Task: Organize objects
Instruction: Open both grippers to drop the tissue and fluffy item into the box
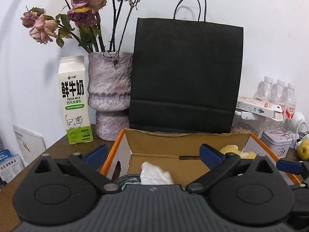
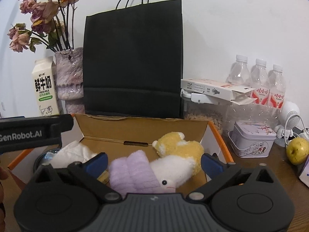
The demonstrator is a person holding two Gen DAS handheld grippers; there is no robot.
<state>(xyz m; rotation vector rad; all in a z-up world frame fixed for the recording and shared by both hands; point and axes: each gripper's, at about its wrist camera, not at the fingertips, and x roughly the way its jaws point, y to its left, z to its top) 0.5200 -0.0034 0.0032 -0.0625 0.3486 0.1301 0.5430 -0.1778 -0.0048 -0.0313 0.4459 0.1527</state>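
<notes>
An open cardboard box with orange edges lies on the wooden table in front of both grippers. Inside it are a yellow and white plush toy, a folded purple towel and crumpled white paper. My right gripper is open over the towel and plush, touching neither. My left gripper is open over the box's left part, above the white paper and a braided cable. Nothing is held.
A black paper bag stands behind the box. On the left are a vase of dried roses and a milk carton. On the right are water bottles, a glove box, a tin and a yellow-green fruit.
</notes>
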